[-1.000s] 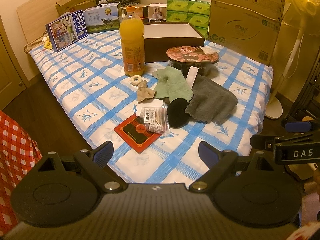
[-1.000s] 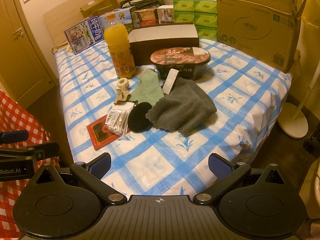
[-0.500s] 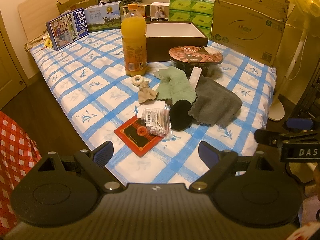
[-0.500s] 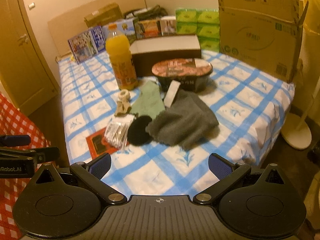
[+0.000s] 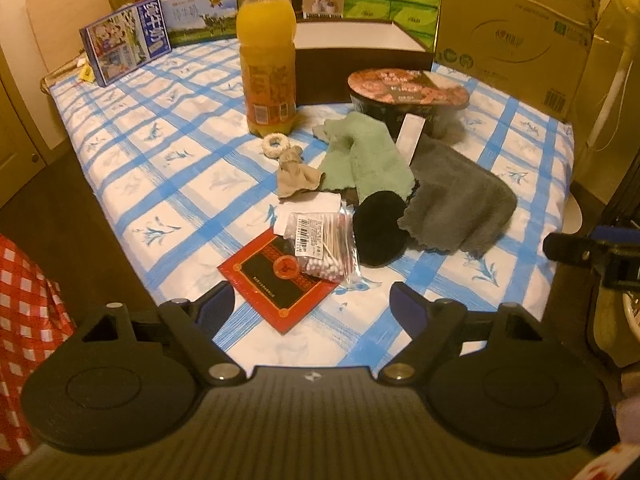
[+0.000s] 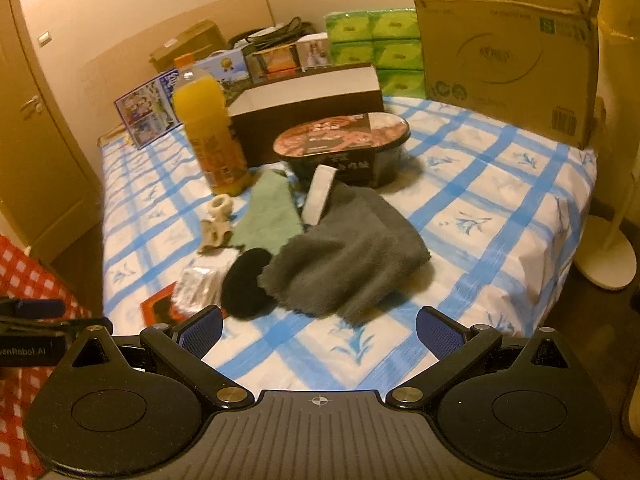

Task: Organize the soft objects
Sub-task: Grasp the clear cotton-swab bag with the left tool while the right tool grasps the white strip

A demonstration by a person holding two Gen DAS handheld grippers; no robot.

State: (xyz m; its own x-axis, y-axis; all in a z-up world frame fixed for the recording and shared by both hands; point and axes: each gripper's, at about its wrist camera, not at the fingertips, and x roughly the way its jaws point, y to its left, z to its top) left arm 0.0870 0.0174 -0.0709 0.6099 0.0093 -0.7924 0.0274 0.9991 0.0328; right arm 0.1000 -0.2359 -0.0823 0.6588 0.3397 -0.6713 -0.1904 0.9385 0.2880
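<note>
On the blue-checked table lie a grey cloth [image 5: 460,208] [image 6: 344,256], a green cloth [image 5: 364,156] [image 6: 268,212], a black round pad [image 5: 378,232] [image 6: 244,284], a beige sock [image 5: 298,178] [image 6: 214,236] and a cream scrunchie [image 5: 275,145] [image 6: 222,203]. My left gripper [image 5: 312,304] hovers over the table's near edge, just short of a red packet [image 5: 280,280]; its jaws are closing with nothing between them. My right gripper [image 6: 318,330] hangs open and empty in front of the grey cloth.
An orange juice bottle [image 5: 267,60], a noodle bowl [image 5: 408,98], a bag of cotton swabs [image 5: 320,240] and a brown open box [image 5: 360,64] share the table. Cardboard boxes [image 5: 512,36] and green tissue packs [image 5: 388,4] line the back. A fan base [image 6: 604,256] stands right.
Both grippers have come forward and down toward the table, so the objects look larger. The left jaws stand slightly narrower than before.
</note>
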